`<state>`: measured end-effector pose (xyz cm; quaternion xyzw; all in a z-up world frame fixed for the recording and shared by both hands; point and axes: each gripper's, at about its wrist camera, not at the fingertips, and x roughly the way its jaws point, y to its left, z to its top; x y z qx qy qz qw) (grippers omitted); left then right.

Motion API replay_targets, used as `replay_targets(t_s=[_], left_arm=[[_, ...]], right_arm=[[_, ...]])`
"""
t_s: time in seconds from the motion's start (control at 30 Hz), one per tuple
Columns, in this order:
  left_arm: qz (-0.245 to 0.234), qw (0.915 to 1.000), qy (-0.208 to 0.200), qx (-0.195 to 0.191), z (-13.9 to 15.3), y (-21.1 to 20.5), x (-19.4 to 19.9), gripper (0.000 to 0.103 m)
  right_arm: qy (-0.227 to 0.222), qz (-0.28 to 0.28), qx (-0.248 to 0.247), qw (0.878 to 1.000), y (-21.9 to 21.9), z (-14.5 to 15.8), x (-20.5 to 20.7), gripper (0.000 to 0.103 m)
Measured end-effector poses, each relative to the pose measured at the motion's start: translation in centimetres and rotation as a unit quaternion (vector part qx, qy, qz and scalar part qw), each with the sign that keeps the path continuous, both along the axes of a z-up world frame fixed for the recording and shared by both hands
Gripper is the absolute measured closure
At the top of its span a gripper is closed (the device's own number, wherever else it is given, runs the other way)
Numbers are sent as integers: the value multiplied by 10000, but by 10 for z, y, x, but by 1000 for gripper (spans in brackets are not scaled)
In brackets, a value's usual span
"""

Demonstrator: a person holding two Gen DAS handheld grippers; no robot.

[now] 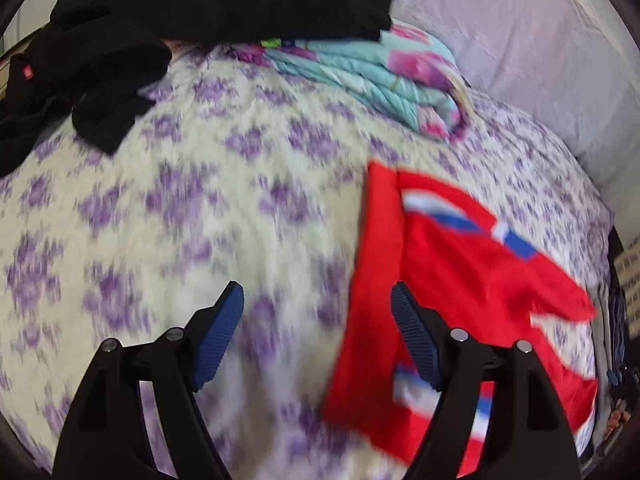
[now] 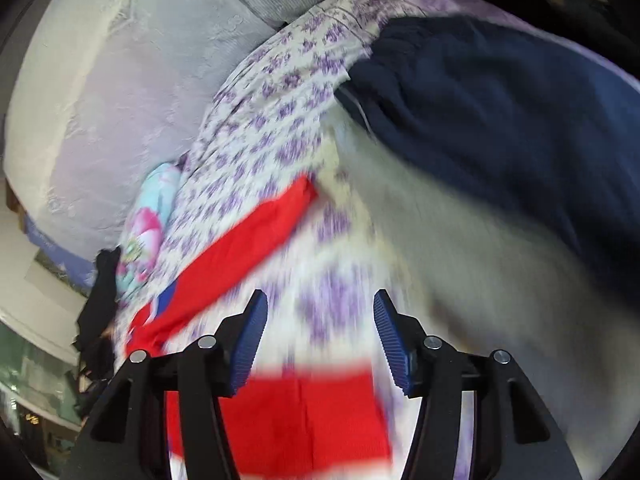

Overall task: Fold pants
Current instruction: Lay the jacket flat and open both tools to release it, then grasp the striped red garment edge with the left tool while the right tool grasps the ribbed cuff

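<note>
Red pants (image 1: 448,280) with white and blue stripes lie flat and partly folded on the purple-flowered bedspread (image 1: 200,220), at the right of the left wrist view. My left gripper (image 1: 318,300) is open and empty above the bedspread, its right finger over the pants' left edge. In the right wrist view the red pants (image 2: 304,412) lie below and left of my right gripper (image 2: 320,308), which is open and empty above them. Both views are blurred by motion.
Black clothes (image 1: 120,48) are piled at the back left of the bed. A folded turquoise and pink quilt (image 1: 380,76) lies at the back. A pale headboard cushion (image 1: 540,60) stands behind. Dark navy and grey clothing (image 2: 500,120) lies on the bed's right side.
</note>
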<state>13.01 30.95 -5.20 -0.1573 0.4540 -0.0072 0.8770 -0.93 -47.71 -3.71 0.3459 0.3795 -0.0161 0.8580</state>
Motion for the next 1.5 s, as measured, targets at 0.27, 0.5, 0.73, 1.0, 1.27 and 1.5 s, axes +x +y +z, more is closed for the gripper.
replay_targets(t_s=[0.27, 0.5, 0.73, 1.0, 1.27, 1.5], left_arm=[[-256, 9989, 116, -383, -28, -33, -42, 29], [-59, 9973, 118, -723, -29, -29, -56, 29], [-3, 9949, 151, -993, -29, -31, -51, 45], [417, 9884, 114, -1455, -24, -17, -56, 75], [312, 9908, -33, -1314, -2, -25, -78, 77], [391, 9849, 243, -1667, -25, 5, -92, 54]], right_arm=[[64, 29, 695, 9976, 16, -45, -67, 47], [-232, 39, 1239, 9920, 20, -64, -84, 47], [-507, -58, 1235, 9910, 29, -63, -67, 81], [-713, -205, 1264, 9892, 16, -49, -67, 96], [-552, -177, 1058, 9927, 2, -39, -76, 96], [-391, -749, 573, 9948, -23, -27, -98, 68]])
